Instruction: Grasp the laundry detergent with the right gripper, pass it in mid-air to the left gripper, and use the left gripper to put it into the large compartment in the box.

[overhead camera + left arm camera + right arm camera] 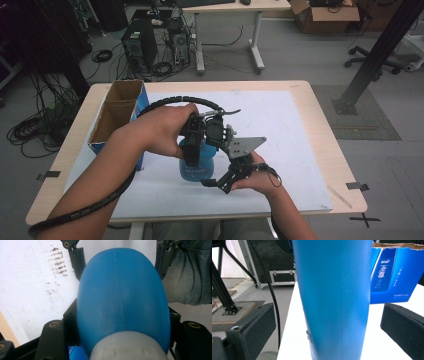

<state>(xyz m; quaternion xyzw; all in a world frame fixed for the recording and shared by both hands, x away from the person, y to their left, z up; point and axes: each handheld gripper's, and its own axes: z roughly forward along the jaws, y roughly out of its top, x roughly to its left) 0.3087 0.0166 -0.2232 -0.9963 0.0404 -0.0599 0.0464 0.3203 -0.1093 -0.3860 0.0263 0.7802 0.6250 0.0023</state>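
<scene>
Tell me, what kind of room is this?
Probably a lab or tech workshop. Behind the work table a computer tower stands on the floor among loose cables, with a desk and an opened cardboard box farther back.

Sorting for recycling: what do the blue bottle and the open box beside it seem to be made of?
Blue bottle: probably plastic, smooth with a soft sheen and a moulding seam down its middle; its pale cap looks plastic too. Box: cardboard, brown and raw inside, glossy blue print outside.

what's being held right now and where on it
The left gripper clamps the blue bottle near its top. The right gripper stands open around its lower body, fingers apart.
</scene>
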